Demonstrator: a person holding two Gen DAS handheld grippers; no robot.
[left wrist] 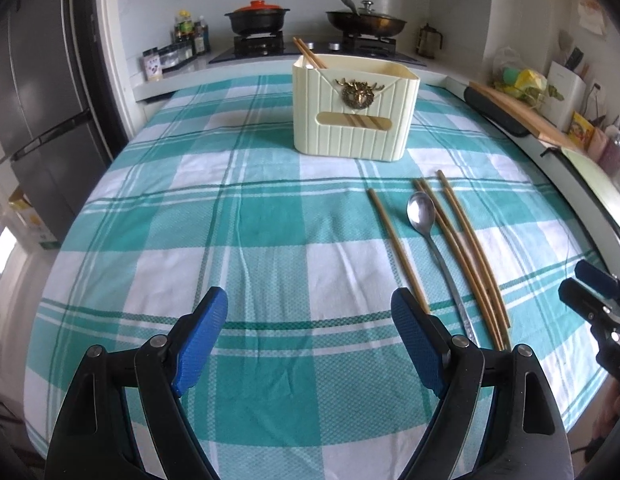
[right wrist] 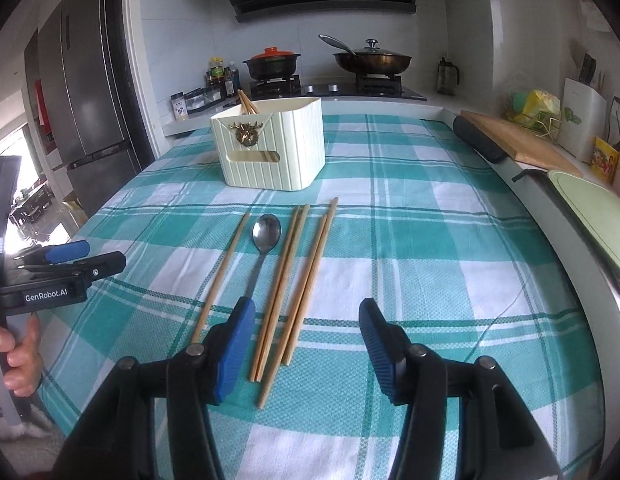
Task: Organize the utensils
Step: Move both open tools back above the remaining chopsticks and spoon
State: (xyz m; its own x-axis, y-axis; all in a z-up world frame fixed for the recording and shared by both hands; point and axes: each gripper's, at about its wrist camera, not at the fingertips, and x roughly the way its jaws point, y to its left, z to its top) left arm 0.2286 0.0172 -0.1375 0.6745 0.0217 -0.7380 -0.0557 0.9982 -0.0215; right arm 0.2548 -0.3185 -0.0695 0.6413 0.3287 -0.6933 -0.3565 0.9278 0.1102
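Note:
A cream utensil holder (left wrist: 354,114) (right wrist: 269,150) stands on the checked tablecloth with two chopsticks (left wrist: 308,53) (right wrist: 247,102) in its back left corner. Several loose wooden chopsticks (left wrist: 466,248) (right wrist: 299,280) and a metal spoon (left wrist: 424,216) (right wrist: 265,236) lie side by side in front of it. My left gripper (left wrist: 310,320) is open and empty, above the cloth, left of the utensils. My right gripper (right wrist: 307,328) is open and empty, with its fingers on either side of the near ends of the chopsticks. It also shows at the right edge of the left wrist view (left wrist: 586,284).
The table (left wrist: 189,240) carries a teal and white checked cloth. A counter with a stove, a pot (right wrist: 271,62) and a pan (right wrist: 372,60) runs behind it. A cutting board (right wrist: 518,146) and a green tray (right wrist: 590,204) lie along the right edge. A fridge (right wrist: 85,92) stands at the left.

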